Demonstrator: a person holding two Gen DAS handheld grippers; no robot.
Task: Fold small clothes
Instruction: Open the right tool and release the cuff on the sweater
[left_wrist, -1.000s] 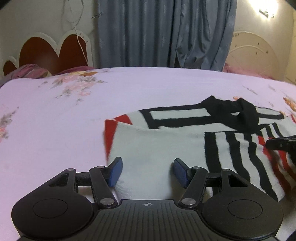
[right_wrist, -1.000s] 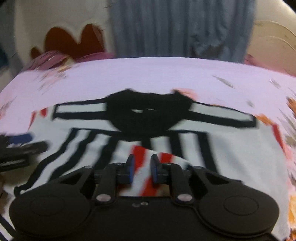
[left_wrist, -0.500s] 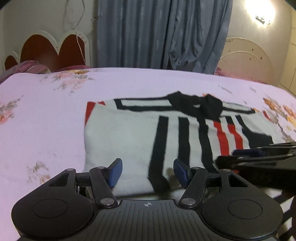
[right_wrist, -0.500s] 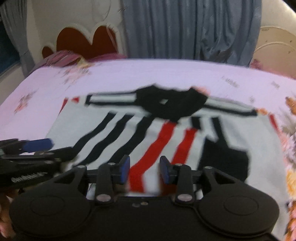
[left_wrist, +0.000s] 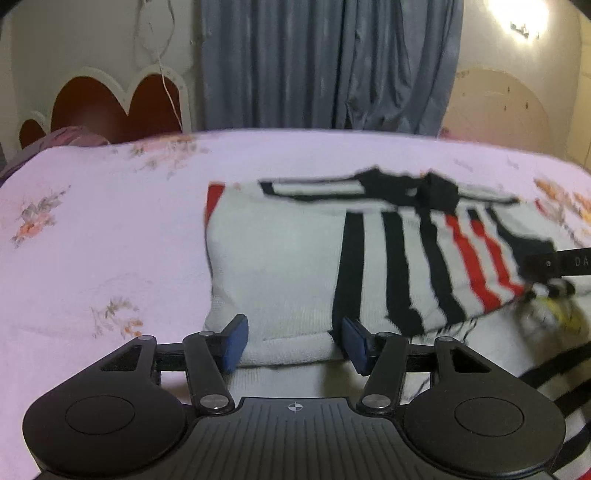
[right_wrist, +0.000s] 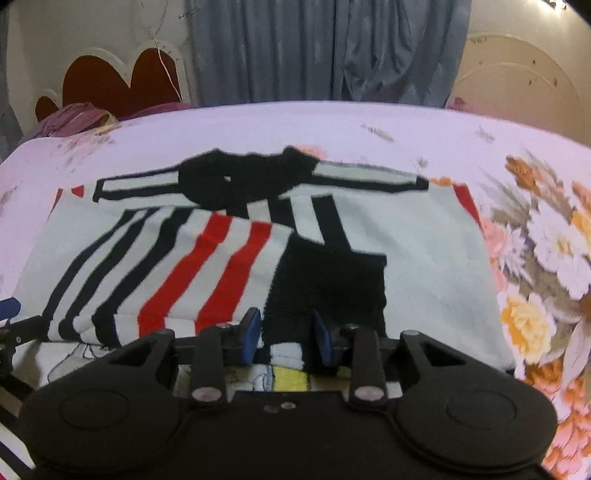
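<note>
A small white knit sweater (left_wrist: 295, 266) with black and red stripes and a black collar lies folded on the bed; it also shows in the right wrist view (right_wrist: 424, 266). My left gripper (left_wrist: 293, 343) is open and empty at the sweater's near left edge. My right gripper (right_wrist: 287, 338) is open and empty at the near edge, by the black patch (right_wrist: 332, 280). The right gripper's finger (left_wrist: 554, 262) shows at the right of the left wrist view. A second garment with a cartoon print (right_wrist: 258, 376) lies under the near edge.
The pink floral bedsheet (left_wrist: 92, 240) spreads all around the sweater. A red and white headboard (left_wrist: 110, 107) and grey curtains (left_wrist: 325, 62) stand behind the bed. A purple pillow (right_wrist: 74, 118) lies at the far left.
The right gripper has opened wider and let go of the striped fold, which now lies flat over the sweater. Both grippers have drawn back slightly toward the near edge.
</note>
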